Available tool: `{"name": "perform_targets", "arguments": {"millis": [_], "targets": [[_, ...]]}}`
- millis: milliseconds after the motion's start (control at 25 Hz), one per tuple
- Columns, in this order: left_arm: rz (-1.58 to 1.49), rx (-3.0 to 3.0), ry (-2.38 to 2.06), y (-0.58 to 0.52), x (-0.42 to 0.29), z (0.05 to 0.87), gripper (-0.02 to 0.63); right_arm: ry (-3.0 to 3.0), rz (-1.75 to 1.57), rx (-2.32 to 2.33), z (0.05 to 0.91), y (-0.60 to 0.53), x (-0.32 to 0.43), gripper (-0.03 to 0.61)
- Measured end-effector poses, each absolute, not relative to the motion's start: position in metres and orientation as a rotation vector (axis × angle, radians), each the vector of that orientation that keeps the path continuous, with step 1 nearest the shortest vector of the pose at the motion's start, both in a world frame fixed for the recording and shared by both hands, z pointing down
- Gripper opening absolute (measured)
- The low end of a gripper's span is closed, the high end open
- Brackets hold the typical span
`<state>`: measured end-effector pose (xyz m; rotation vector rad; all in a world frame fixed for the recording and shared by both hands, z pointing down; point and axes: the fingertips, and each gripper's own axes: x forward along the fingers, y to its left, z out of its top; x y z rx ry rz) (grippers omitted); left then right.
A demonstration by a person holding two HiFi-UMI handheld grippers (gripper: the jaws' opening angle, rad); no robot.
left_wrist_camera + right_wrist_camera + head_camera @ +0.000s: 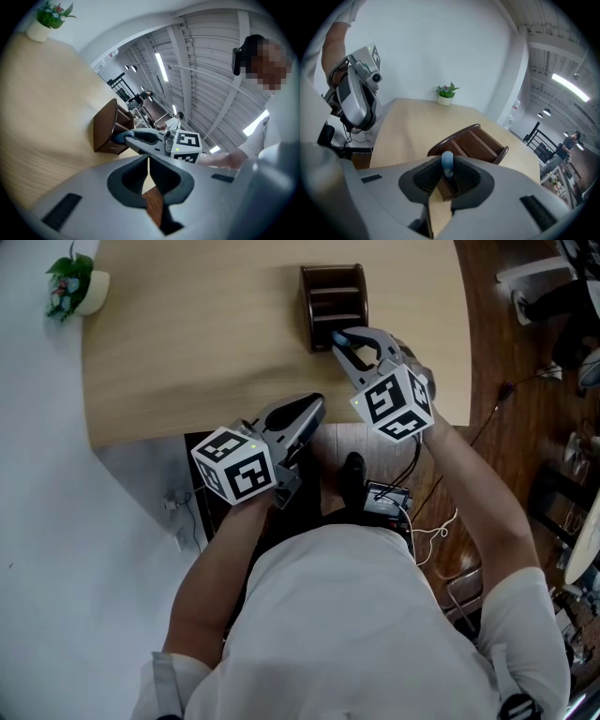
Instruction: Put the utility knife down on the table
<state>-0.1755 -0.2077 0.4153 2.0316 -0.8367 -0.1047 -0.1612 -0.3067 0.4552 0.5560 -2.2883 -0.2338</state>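
R gripper clamps blue-ended utility knife just before dark brown wooden slotted organizer on pale wood table. L gripper has jaws together, empty, well short of organizer on person's side.

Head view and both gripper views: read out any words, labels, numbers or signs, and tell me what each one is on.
No text can be read in any view.
Marker cube on the left gripper, and the one on the right gripper: black-and-white square patterns, no letters.
Wall sign, left gripper view: too small and blurred.
Pillar notice, right gripper view: too blurred.
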Motion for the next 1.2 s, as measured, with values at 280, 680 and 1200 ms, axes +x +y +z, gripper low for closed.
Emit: {"name": "perform_targets", "arguments": {"millis": [280,680,1200], "targets": [[-0.1,2.017,-0.836,-0.202,-0.177,0.419,0.003,-2.275,-0.254,0.506,0.461,-0.3,-0.163,0.069],[-0.101,2.028,-0.84,-0.199,-0.175,0.415,0.003,-2.253,-0.313,0.482,0.463,-0.3,-0.164,0.069],[-0.114,2.036,-0.831,-0.2,-0.173,0.41,0.003,-2.289,-0.201,0.515,0.464,-0.301,-0.158,0.134]]}}
